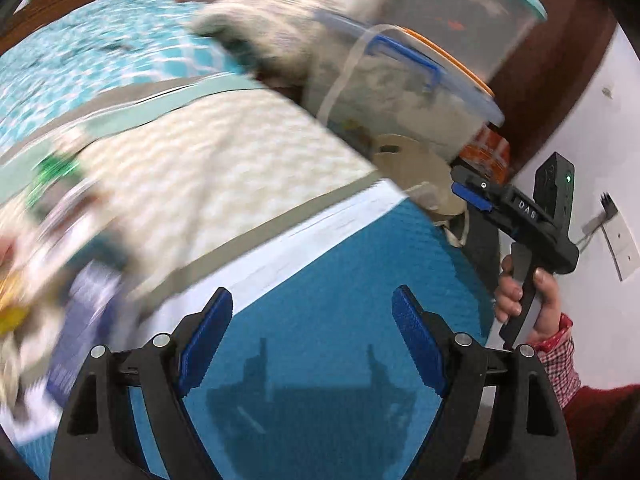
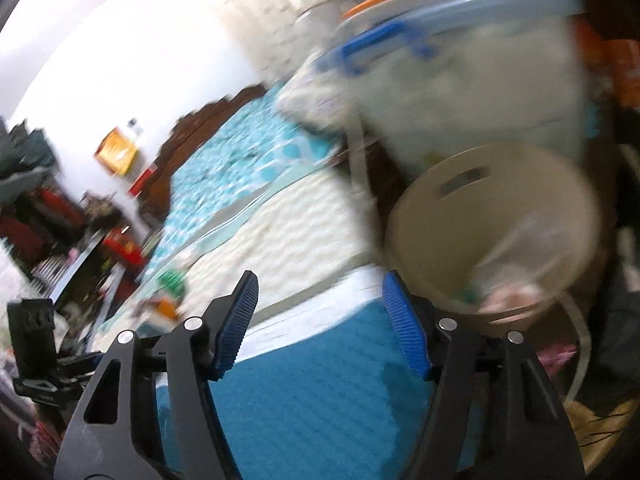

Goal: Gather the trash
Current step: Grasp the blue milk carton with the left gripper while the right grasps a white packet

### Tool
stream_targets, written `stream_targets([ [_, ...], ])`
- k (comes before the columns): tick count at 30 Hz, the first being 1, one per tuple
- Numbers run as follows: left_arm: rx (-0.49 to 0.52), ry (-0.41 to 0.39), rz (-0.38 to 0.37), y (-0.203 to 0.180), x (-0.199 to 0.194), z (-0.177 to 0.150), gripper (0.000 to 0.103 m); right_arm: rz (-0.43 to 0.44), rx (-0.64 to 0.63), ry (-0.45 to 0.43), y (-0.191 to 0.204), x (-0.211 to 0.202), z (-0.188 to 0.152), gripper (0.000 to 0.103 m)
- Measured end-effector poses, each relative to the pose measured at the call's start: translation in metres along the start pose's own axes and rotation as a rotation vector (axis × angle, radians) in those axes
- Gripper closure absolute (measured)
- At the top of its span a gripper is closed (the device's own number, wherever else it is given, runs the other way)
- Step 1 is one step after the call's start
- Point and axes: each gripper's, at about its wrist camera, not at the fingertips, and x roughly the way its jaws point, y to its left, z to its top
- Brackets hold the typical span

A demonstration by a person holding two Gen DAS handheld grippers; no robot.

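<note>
My left gripper [image 1: 312, 304] is open over a blue textured mat [image 1: 340, 280], with nothing between its blue pads. A blurred heap of trash lies at the left: a green wrapper [image 1: 56, 172], a yellow scrap [image 1: 12, 314] and a purple packet [image 1: 80, 320]. My right gripper [image 2: 320, 284] is also open and empty, next to a beige bin [image 2: 492, 208]. Inside the bin lie clear plastic and pinkish scraps [image 2: 508, 292]. In the left wrist view the bin [image 1: 416, 172] stands at the mat's far right corner, with the right gripper [image 1: 470, 192] beside it.
A cream quilt [image 1: 224, 168] and a turquoise patterned cover [image 1: 100, 52] stretch behind the mat. Clear storage boxes with a blue handle [image 1: 404, 76] are stacked behind the bin. A person's hand [image 1: 524, 296] in a checked sleeve holds the right gripper. Cluttered shelves [image 2: 48, 220] fill the far left.
</note>
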Motion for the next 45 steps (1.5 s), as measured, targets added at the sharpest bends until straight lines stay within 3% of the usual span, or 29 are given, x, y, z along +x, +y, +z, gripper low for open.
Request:
stream_targets([
  [7,-0.194,-0.097,0.166,0.096,-0.071,-0.061,0.025,0.179,-0.153,0.216,0.119,0.082,-0.036,0.039],
  [10,-0.274,-0.115,0.170,0.125,-0.087,-0.080,0.025,0.228,-0.239,0.298,0.179,0.123,-0.047,0.036],
  [12,-0.310,-0.124,0.162,0.136,-0.093,-0.091,0.025,0.263,-0.222,0.327,0.204,0.145,-0.047,0.020],
  [13,-0.321,-0.124,0.156,0.139,-0.094,-0.095,0.025,0.278,-0.201,0.339,0.214,0.157,-0.046,0.017],
  [16,-0.336,-0.123,0.140,0.141,-0.094,-0.107,0.025,0.290,-0.092,0.404,0.235,0.210,-0.035,0.014],
  [19,-0.355,-0.122,0.112,0.143,-0.095,-0.114,0.023,0.242,-0.021,0.494,0.249,0.261,-0.038,0.013],
  [20,-0.357,-0.121,0.106,0.143,-0.095,-0.116,0.023,0.226,-0.009,0.534,0.249,0.276,-0.041,0.014],
  [22,-0.353,-0.123,0.102,0.143,-0.095,-0.118,0.023,0.244,0.011,0.610,0.241,0.292,-0.049,0.041],
  [23,-0.349,-0.124,0.098,0.142,-0.096,-0.120,0.023,0.266,0.030,0.643,0.238,0.293,-0.055,0.053],
  [26,-0.347,-0.121,0.085,0.147,-0.093,-0.120,0.023,0.329,0.046,0.618,0.227,0.267,-0.064,0.062],
  [30,-0.336,-0.116,0.054,0.144,-0.086,-0.114,0.018,0.364,0.093,0.540,0.190,0.211,-0.070,0.064],
  [34,-0.259,-0.105,0.056,0.121,-0.073,-0.101,0.013,0.327,0.149,0.440,0.147,0.160,-0.071,0.064],
  [37,-0.200,-0.087,0.072,0.108,-0.061,-0.091,0.009,0.262,0.183,0.379,0.117,0.128,-0.075,0.062],
  [38,-0.181,-0.082,0.094,0.104,-0.057,-0.088,0.009,0.226,0.191,0.360,0.106,0.117,-0.078,0.055],
  [39,-0.165,-0.077,0.117,0.103,-0.053,-0.084,0.009,0.210,0.199,0.352,0.098,0.109,-0.077,0.041],
  [41,-0.150,-0.069,0.136,0.102,-0.048,-0.079,0.009,0.182,0.209,0.319,0.085,0.095,-0.077,0.032],
  [45,-0.126,-0.060,0.202,0.105,-0.036,-0.071,0.009,0.157,0.092,0.274,0.094,0.080,-0.070,0.031],
])
